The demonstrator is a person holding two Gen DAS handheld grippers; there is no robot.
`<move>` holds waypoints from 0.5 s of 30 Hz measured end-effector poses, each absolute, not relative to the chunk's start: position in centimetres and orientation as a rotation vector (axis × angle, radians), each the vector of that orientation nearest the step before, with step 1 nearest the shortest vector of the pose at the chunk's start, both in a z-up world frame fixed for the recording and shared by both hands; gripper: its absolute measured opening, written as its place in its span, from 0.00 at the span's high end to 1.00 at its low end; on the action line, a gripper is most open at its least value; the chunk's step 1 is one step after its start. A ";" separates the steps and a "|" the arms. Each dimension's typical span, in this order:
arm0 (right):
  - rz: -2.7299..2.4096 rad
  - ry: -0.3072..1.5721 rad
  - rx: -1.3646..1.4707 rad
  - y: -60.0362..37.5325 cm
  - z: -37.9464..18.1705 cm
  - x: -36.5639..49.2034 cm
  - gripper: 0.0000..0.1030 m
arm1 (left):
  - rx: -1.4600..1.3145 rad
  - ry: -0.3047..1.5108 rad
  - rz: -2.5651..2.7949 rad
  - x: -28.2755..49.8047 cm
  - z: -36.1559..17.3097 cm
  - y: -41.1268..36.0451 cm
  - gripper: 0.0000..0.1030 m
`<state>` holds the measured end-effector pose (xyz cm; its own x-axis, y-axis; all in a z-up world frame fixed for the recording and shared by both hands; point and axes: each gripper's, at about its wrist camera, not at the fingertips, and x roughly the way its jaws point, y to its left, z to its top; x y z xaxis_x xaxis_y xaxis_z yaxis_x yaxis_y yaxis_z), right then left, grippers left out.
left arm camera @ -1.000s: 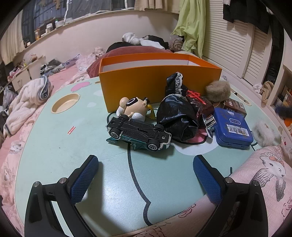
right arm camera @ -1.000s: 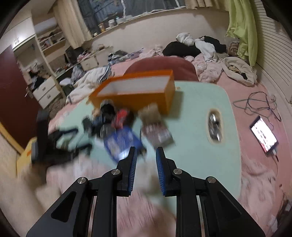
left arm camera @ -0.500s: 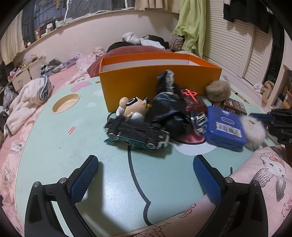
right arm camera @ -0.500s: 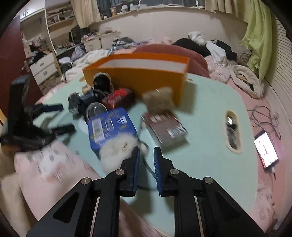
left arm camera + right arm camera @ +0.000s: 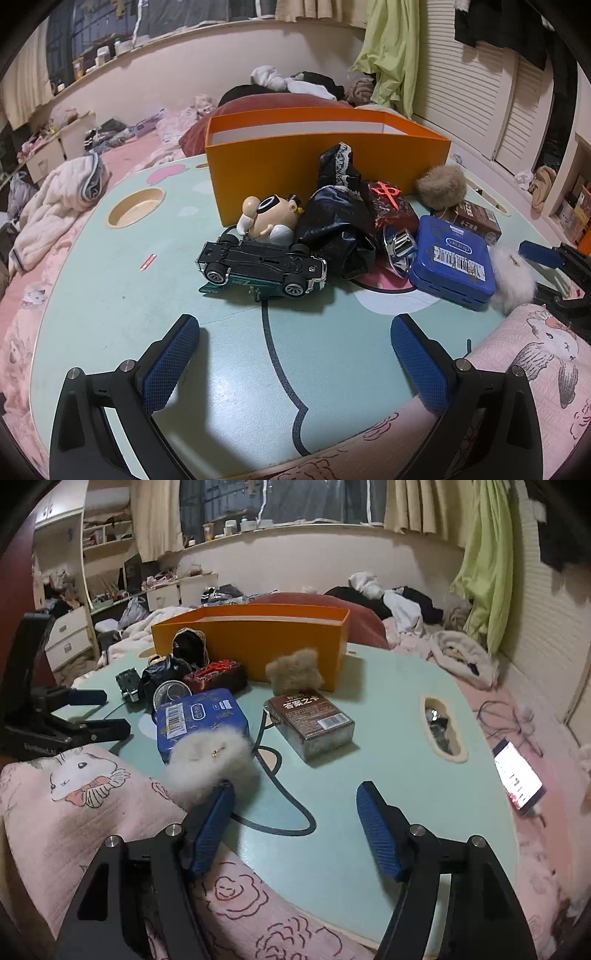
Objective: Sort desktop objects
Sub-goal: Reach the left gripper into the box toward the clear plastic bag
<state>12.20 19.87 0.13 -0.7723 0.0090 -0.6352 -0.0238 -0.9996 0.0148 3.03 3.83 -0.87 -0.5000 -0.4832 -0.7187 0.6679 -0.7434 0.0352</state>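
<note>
My left gripper [image 5: 295, 332] hovers open over the mint table [image 5: 147, 314], nothing between its fingers, short of an upturned toy car [image 5: 258, 266]. Behind the car lie a figurine [image 5: 269, 218], black cloth [image 5: 340, 221], a blue tin [image 5: 454, 258] and an orange box [image 5: 325, 166]. My right gripper [image 5: 295, 797] is low at the table's front edge, its jaws opening over bare table. A white fluffy ball [image 5: 210, 760] touches the tip of its left finger [image 5: 218, 812], beside the blue tin [image 5: 199, 716]. A brown box [image 5: 310, 716] and a brown fluffy ball [image 5: 295, 672] lie beyond.
A pink printed cushion [image 5: 74, 805] overlaps the table's near edge. The table has cut-out holes [image 5: 135, 208] [image 5: 441, 731]. A lit phone [image 5: 517, 775] lies on the pink bedding to the right. The left gripper [image 5: 99, 710] shows at the left of the right wrist view.
My right gripper has dropped to the table by the white fluffy ball, and its jaws went from nearly shut to wide. It now shows at the left view's right edge. The left gripper stayed put.
</note>
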 end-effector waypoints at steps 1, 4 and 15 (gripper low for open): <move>2.941 0.041 -1.054 20.1 0.1 12.2 0.30 | 0.957 0.338 -2.240 3.3 -0.7 3.8 0.00; 2.939 0.043 -1.047 20.3 0.0 12.3 0.29 | 0.934 0.359 -2.247 3.7 -0.2 3.8 0.04; 2.943 0.039 -1.047 20.4 0.0 12.2 0.29 | 0.853 0.460 -2.325 0.6 9.3 -2.3 0.74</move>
<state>12.25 20.38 -0.03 -0.7752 0.0086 -0.6316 -0.0251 -0.9995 0.0172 0.55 -2.27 9.27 -0.6048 -0.4262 -0.6728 0.6504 -0.7518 -0.1084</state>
